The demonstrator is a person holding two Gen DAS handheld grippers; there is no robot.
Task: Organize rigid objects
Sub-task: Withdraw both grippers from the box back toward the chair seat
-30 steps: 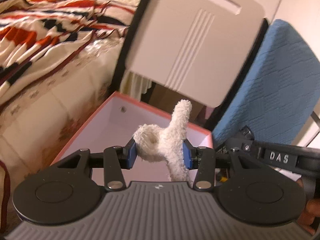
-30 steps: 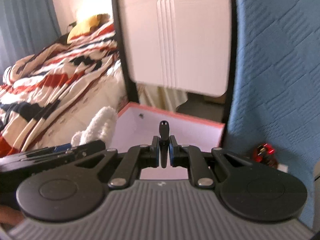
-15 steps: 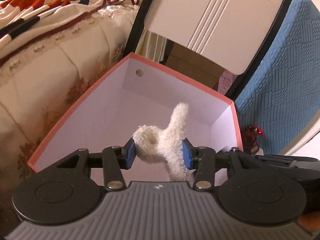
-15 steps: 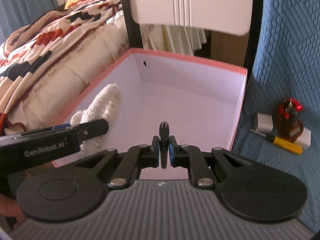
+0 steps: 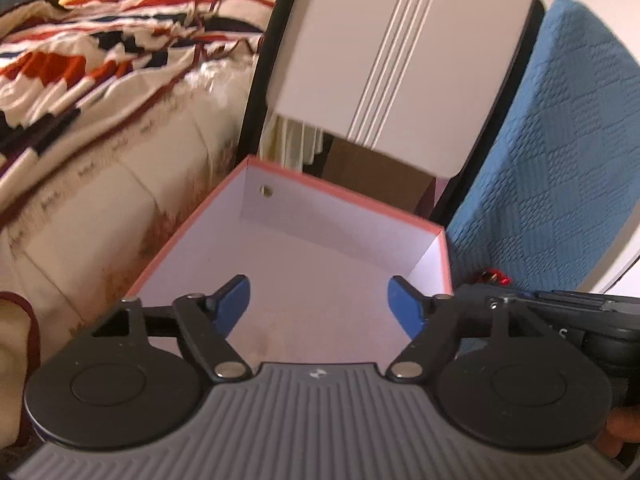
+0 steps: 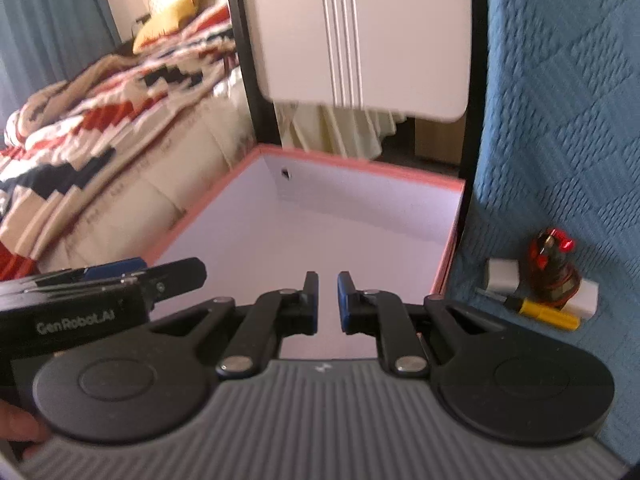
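A pink-rimmed box (image 5: 340, 190) with a white inside stands between the bed and a blue chair; it also shows in the right wrist view (image 6: 360, 168). My left gripper (image 5: 318, 306) is wide open and empty over the box's near end. My right gripper (image 6: 328, 300) is slightly open and empty, also over the box. The white fluffy toy and the small black object are out of sight. On the blue cushion to the right lie a red-black item (image 6: 554, 260), a yellow screwdriver (image 6: 536, 310) and white blocks (image 6: 502, 276).
A bed with a striped blanket (image 5: 80, 80) lies to the left. A white chair back (image 5: 392, 48) with a black frame rises behind the box. The blue textured cushion (image 5: 560, 160) stands at the right.
My left gripper opened and let go of the white fluffy toy. My right gripper opened a little and no longer holds the small black object. Both views tilted upward.
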